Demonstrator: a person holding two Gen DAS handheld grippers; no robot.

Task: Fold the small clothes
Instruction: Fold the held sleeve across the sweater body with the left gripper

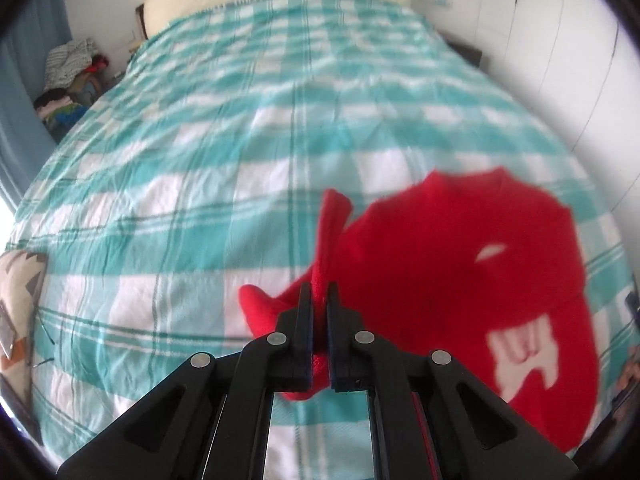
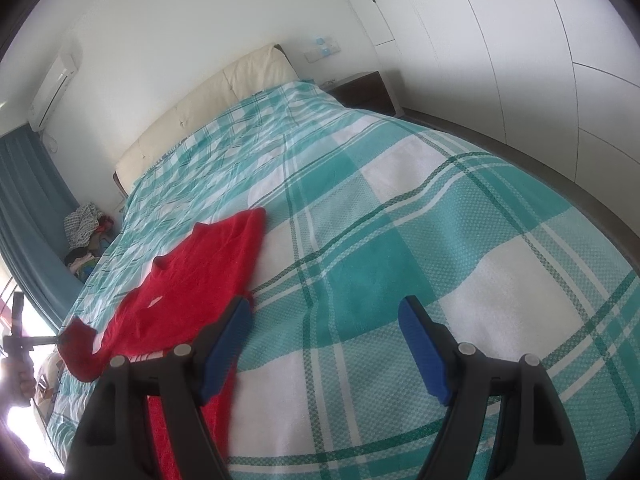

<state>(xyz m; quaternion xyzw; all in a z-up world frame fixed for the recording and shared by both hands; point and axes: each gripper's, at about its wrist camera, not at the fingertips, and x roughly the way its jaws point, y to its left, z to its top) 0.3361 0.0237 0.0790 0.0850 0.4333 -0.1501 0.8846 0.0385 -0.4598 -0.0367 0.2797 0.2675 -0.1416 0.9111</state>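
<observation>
Left wrist view: the black two-finger left gripper (image 1: 319, 292) sits at the lower middle of the frame, jaws pinched together on a sleeve of the small red fleece-like top with a white print (image 1: 460, 264).
Sleeve: it stands up out of the pinch as a narrow red strip, lifted off the bed, while a loose red flap hangs to the left of the jaws.
Body of the top: it lies spread on the teal-and-white checked bedspread (image 1: 200, 200) at the lower right of this frame, neckline towards the top, print towards the bottom.
Right wrist view: the same top shows at the lower left, mostly flat, its far sleeve raised at the left edge.
Right gripper (image 2: 324, 320): black with blue pads, jaws standing wide apart with nothing between them, over bare bedspread at the lower middle, just beside the top's near edge.
Done so far: the top looks laid out and one sleeve is taken up.
Left to do: by my reading no fold has been laid yet; both sleeves and the body remain to be folded.
Elsewhere: a heap of mixed clothes (image 2: 86, 236) sits beside the bed at the left edge.
</observation>
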